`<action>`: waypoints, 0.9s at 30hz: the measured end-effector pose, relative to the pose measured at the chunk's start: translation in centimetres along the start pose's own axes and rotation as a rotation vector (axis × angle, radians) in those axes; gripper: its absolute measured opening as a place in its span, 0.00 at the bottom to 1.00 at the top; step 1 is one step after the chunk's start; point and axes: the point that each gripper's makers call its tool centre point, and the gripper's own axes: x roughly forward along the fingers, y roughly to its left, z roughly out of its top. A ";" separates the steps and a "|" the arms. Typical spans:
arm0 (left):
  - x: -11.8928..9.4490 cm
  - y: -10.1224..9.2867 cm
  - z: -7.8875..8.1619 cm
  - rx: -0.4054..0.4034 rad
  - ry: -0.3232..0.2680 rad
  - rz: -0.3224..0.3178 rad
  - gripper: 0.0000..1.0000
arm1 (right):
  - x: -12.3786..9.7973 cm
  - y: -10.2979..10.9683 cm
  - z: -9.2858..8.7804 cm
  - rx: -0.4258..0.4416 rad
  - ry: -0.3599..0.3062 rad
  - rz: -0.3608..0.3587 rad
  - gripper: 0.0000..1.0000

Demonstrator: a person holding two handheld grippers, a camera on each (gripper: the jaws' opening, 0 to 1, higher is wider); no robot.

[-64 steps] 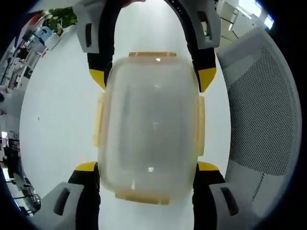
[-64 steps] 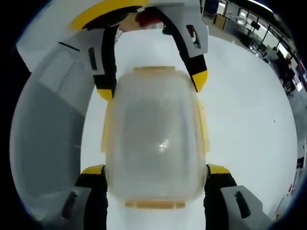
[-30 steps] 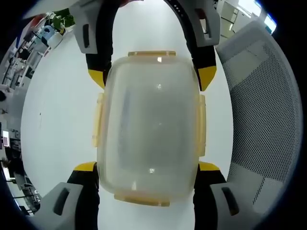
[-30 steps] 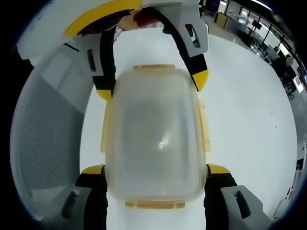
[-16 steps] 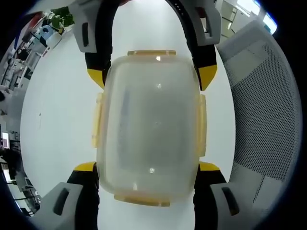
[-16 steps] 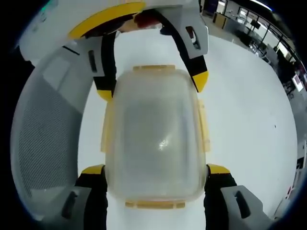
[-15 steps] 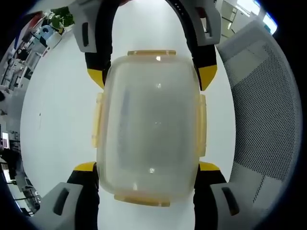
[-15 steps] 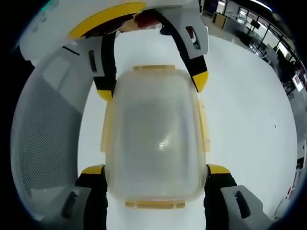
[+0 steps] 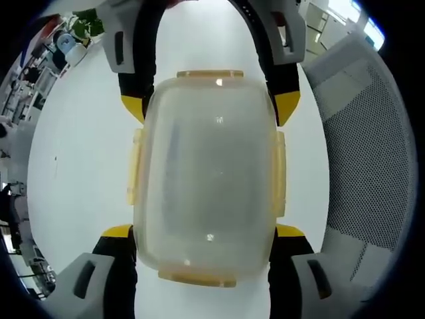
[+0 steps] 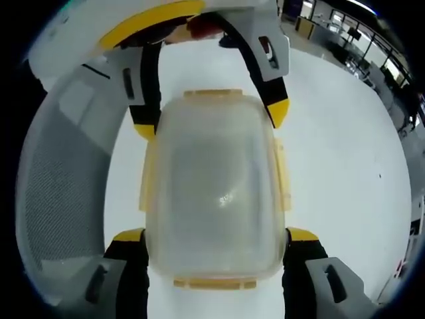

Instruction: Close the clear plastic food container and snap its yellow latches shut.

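In the left gripper view, the clear plastic food container (image 9: 207, 176) sits on the white table (image 9: 73, 166), lid already down. The left gripper (image 9: 204, 234) straddles the container's near end, its jaws spread and pressing the two long sides. At the container's far end the right gripper (image 9: 210, 109) does the same from the opposite direction. This double clamp likely steadies the box and squeezes the side walls. The yellow latches (image 9: 135, 166) along the container's long sides lie flat against its walls; whether they are snapped fully home I cannot tell. A grey mesh chair (image 9: 365, 139) stands beyond the table edge, to one side of the container.

In the right gripper view, the container (image 10: 214, 186) is again central on the table (image 10: 345, 153). The right gripper (image 10: 215, 236) pinches the near end between wide jaws, and the left gripper (image 10: 210, 113) grips the far end. Side latches (image 10: 281, 174) hug the container's walls; the mesh chair (image 10: 63, 179) lies opposite.
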 end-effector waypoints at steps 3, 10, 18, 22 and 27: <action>0.0 0.2 0.0 0.002 0.002 -0.002 0.82 | 0.0 -0.2 0.0 0.002 -0.001 -0.001 0.83; 0.1 0.7 0.0 0.001 0.001 -0.004 0.83 | 0.0 -0.7 0.0 0.000 0.001 0.000 0.83; 0.2 1.4 -0.1 0.002 0.001 -0.006 0.83 | 0.0 -1.4 0.1 0.000 0.007 0.000 0.83; 0.3 1.9 -0.1 0.004 -0.002 -0.008 0.83 | 0.0 -1.8 0.1 0.002 0.005 -0.001 0.83; 0.4 2.4 -0.1 0.004 0.001 -0.008 0.83 | -0.1 -2.3 0.2 0.003 0.005 -0.001 0.83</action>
